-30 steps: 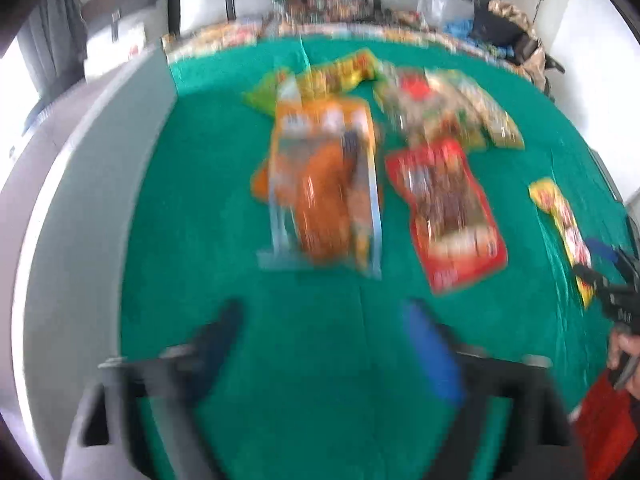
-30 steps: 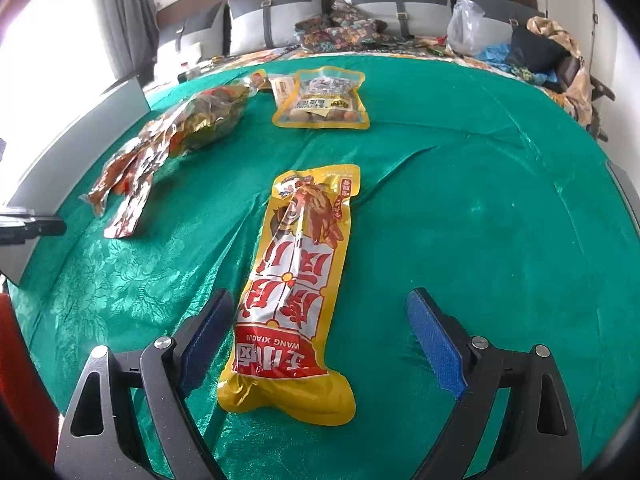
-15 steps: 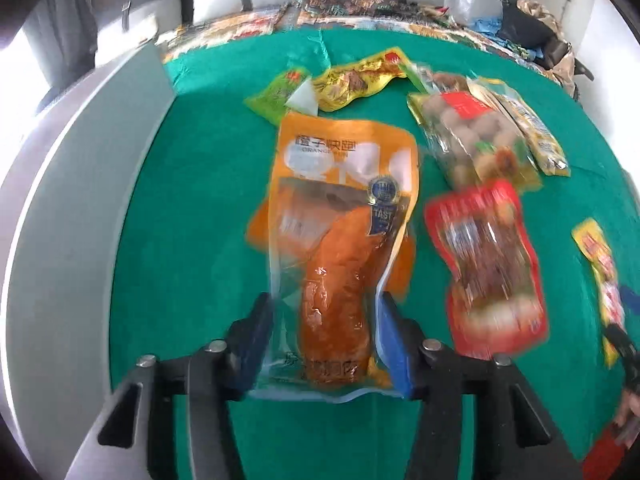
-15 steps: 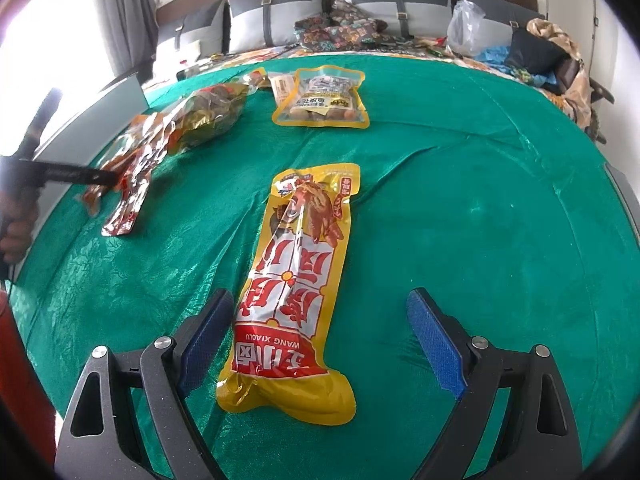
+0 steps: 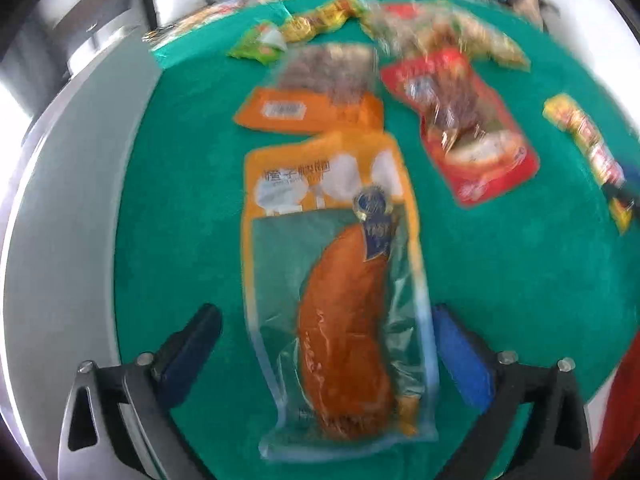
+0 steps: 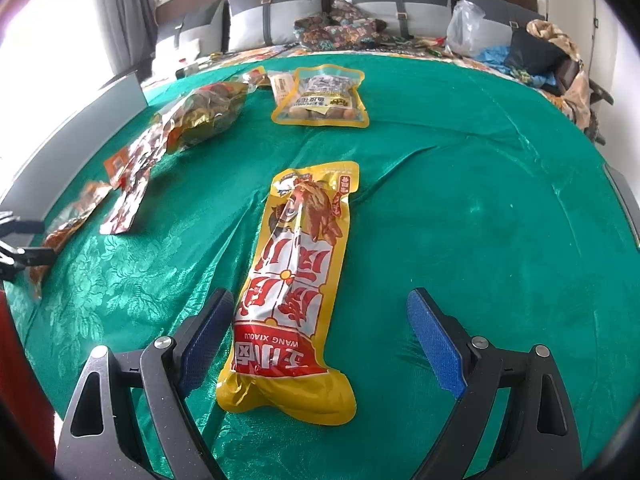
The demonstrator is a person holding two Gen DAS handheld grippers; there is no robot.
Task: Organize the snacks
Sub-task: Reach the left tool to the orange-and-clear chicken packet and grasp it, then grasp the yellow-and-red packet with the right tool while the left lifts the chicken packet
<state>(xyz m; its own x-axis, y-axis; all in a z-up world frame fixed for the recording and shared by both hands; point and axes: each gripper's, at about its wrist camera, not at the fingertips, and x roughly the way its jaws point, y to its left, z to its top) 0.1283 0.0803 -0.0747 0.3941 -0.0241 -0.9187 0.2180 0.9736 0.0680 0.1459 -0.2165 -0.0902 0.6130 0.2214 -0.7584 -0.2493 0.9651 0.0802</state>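
Observation:
An orange sweet-potato snack pack (image 5: 340,280) lies on the green tablecloth (image 5: 520,280), its near end between my left gripper's open jaws (image 5: 326,332). The fingers do not touch it. A second orange pack (image 5: 312,108) lies just beyond it, and a red pack (image 5: 464,128) lies to the right. In the right wrist view a long yellow-and-red snack pack (image 6: 296,280) lies between my right gripper's open jaws (image 6: 320,320), untouched. The left gripper (image 6: 24,248) shows at the far left edge of that view.
A yellow pouch (image 6: 320,96) and a heap of shiny brown and red packs (image 6: 192,120) lie farther back on the cloth. A grey table rim (image 5: 68,240) runs along the left. Sofa cushions (image 6: 360,4) and clutter stand behind the table.
My left gripper closed on the orange pack, pulled it toward the near edge off a second orange pack, and has now opened. The right gripper has not moved.

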